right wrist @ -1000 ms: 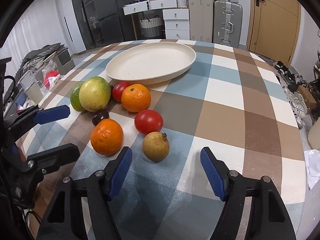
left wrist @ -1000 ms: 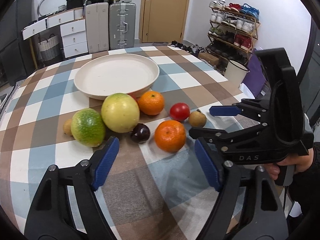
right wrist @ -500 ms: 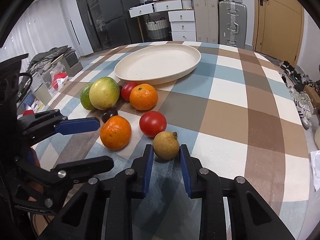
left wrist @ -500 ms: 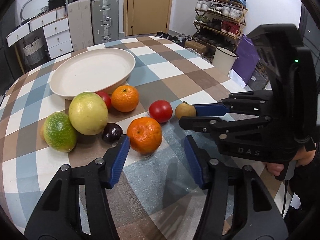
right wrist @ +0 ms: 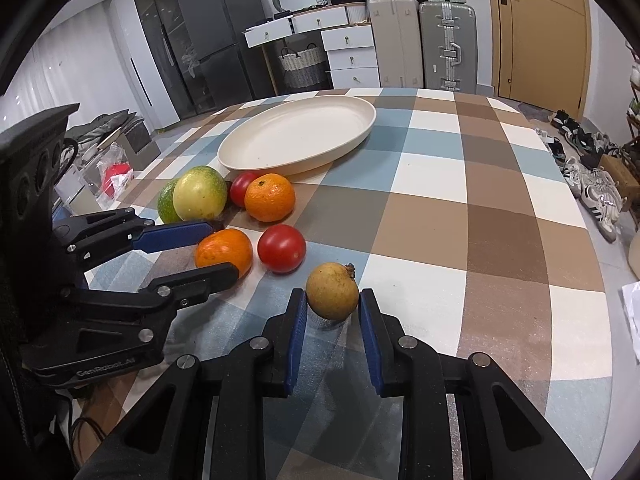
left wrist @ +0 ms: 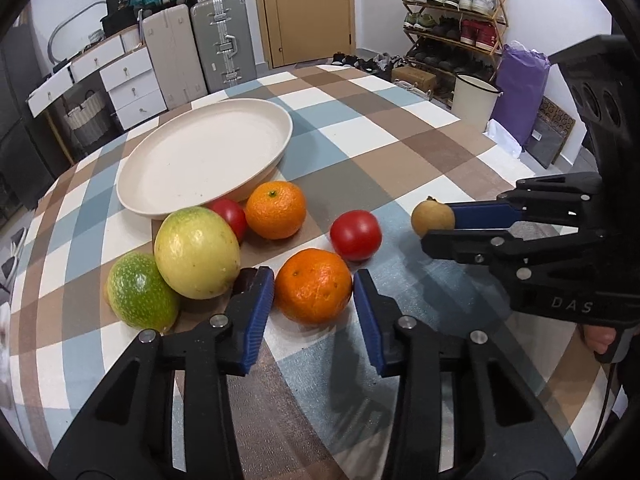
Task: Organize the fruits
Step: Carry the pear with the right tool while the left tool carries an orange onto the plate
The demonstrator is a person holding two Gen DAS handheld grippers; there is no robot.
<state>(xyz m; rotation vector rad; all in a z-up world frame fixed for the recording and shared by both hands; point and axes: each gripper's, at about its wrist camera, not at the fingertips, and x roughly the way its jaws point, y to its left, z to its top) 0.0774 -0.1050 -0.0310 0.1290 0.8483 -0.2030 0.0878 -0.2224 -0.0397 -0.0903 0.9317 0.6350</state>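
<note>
My left gripper [left wrist: 313,296] is shut on the near orange [left wrist: 314,285], its blue pads against both sides; the pair also shows in the right wrist view [right wrist: 224,254]. My right gripper [right wrist: 333,308] is shut on a small tan fruit [right wrist: 332,290], which seems slightly lifted off the cloth; it also shows in the left wrist view [left wrist: 433,217]. An empty cream plate [left wrist: 168,200] lies behind. On the cloth lie a second orange [left wrist: 275,209], two tomatoes [left wrist: 355,234], a yellow-green fruit [left wrist: 197,252], a green fruit [left wrist: 140,291] and a dark plum, mostly hidden.
The round table has a checked cloth [right wrist: 480,184]. Its right edge drops to the floor, with a shoe rack [left wrist: 452,12] and a white bin [left wrist: 474,100] beyond. Suitcases [right wrist: 424,40] and drawers stand behind the table.
Both grippers moved forward and closed: the left around the near orange, the right around the tan fruit.
</note>
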